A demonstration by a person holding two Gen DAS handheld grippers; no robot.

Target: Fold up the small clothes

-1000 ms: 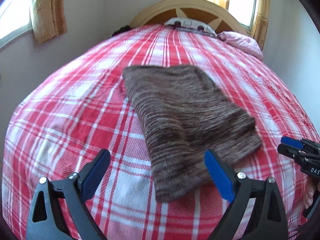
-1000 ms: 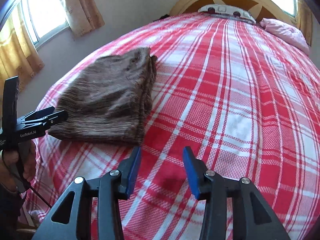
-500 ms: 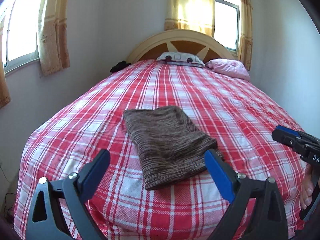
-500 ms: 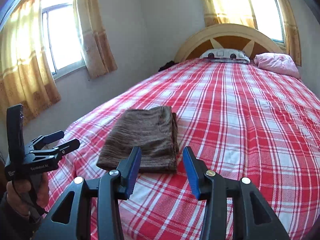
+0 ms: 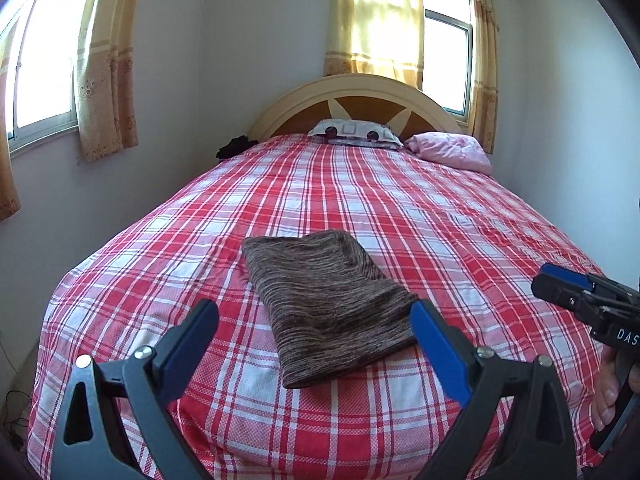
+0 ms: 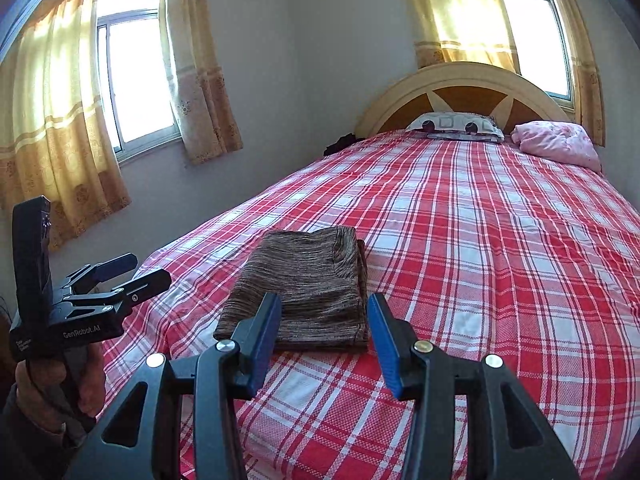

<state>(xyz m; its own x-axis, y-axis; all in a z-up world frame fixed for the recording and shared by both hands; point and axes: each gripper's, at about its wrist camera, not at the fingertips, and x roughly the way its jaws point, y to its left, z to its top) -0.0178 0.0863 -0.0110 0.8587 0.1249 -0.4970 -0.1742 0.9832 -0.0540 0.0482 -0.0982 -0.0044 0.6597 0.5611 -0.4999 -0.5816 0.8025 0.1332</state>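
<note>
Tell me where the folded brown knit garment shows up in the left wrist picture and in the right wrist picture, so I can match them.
Left wrist: the folded brown knit garment lies on the checked bedspread, lower centre, seen between the open left gripper fingers.
Right wrist: the garment lies left of centre, just beyond the open right gripper.
Shared landmark: the arched wooden headboard at the far end of the bed.

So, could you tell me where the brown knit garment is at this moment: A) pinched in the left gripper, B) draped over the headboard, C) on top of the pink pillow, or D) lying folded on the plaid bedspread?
D: the brown knit garment lies folded flat on the plaid bedspread, and neither gripper touches it.
</note>
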